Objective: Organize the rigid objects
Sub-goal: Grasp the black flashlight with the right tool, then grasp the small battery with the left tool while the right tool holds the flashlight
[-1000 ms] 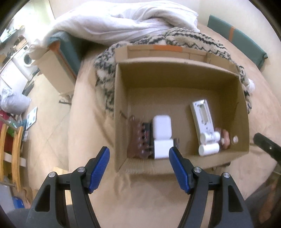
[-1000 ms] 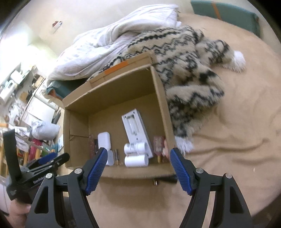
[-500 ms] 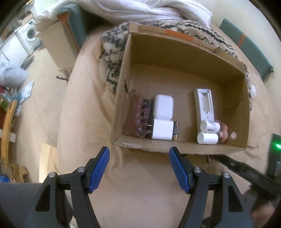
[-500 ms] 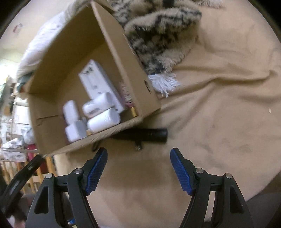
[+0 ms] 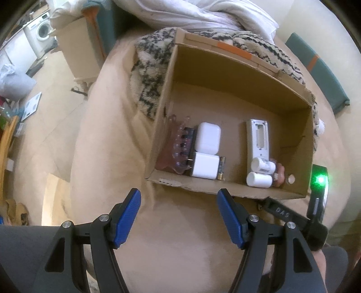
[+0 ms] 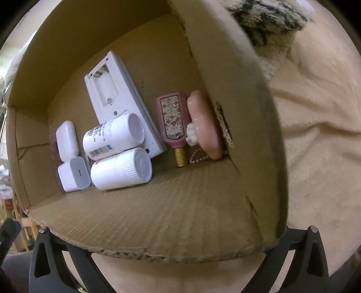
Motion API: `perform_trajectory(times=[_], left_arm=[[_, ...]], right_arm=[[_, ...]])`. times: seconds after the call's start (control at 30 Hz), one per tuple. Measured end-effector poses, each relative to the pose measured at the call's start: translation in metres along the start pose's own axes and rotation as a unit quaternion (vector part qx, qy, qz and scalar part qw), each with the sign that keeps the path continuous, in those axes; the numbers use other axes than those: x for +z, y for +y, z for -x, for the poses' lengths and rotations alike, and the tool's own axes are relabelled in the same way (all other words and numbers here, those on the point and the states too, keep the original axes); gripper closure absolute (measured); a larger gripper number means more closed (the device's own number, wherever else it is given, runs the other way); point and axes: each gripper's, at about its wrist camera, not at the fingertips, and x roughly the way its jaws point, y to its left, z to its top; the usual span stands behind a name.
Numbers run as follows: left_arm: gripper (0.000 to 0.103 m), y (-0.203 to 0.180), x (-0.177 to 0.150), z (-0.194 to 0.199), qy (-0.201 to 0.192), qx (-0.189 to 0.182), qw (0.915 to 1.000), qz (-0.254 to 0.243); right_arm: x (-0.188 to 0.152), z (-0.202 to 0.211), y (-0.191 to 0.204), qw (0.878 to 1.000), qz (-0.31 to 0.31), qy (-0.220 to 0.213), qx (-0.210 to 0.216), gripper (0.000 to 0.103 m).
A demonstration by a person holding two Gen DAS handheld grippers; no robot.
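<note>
An open cardboard box (image 5: 225, 189) sits on the beige bed. In it lie a pink hair claw (image 5: 178, 146), two white chargers (image 5: 208, 138), a battery (image 5: 222, 168), a white remote (image 5: 257, 139) and two white bottles (image 5: 259, 179). My left gripper (image 5: 179, 216) is open and empty, just in front of the box. In the right wrist view the box's near wall (image 6: 158, 225) hides my right gripper's fingertips; only its black arms show. That view also shows the remote (image 6: 117, 97), the bottles (image 6: 121, 169), a pink perfume bottle (image 6: 172, 119) and a pink item (image 6: 203, 121).
A patterned fuzzy blanket (image 5: 149, 74) and a white duvet (image 5: 203, 13) lie behind the box. The bed edge drops to the floor on the left, where a washing machine (image 5: 42, 29) and clutter stand. The right gripper's body with a green light (image 5: 319, 180) is beside the box.
The right gripper has moved down and forward against the box's near wall, which now hides its fingertips and a black item seen lying there. The left gripper has pulled back slightly.
</note>
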Motion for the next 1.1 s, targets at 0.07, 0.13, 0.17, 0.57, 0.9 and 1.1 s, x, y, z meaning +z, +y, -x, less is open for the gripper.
perform_trajectory(times=[0.07,0.13,0.17,0.57,0.9,1.1], left_arm=[[0.036,-0.004,-0.001,0.001,-0.003,0.002,1.0,-0.007],[0.036,-0.005,-0.001,0.001,-0.004,0.002,1.0,-0.008],[0.036,-0.005,-0.001,0.001,-0.004,0.002,1.0,-0.008],[0.036,0.002,0.001,-0.008,-0.002,0.02,0.9998,0.004],[0.036,0.002,-0.001,-0.01,-0.003,0.029,0.9996,-0.001],[0.036,0.001,-0.002,-0.014,-0.003,0.039,0.9992,-0.002]], right_arm=[[-0.003,0.0,0.006,1.0,0.016,0.001,-0.01,0.0],[-0.006,-0.004,0.013,0.999,0.039,0.004,-0.029,0.0],[-0.007,-0.006,0.016,0.998,0.045,0.003,-0.038,0.0],[-0.011,0.013,0.023,0.998,0.054,-0.013,-0.035,0.01],[-0.052,0.092,0.051,0.988,0.138,-0.067,0.001,0.01],[-0.049,0.16,0.018,0.969,0.16,-0.173,0.071,0.01]])
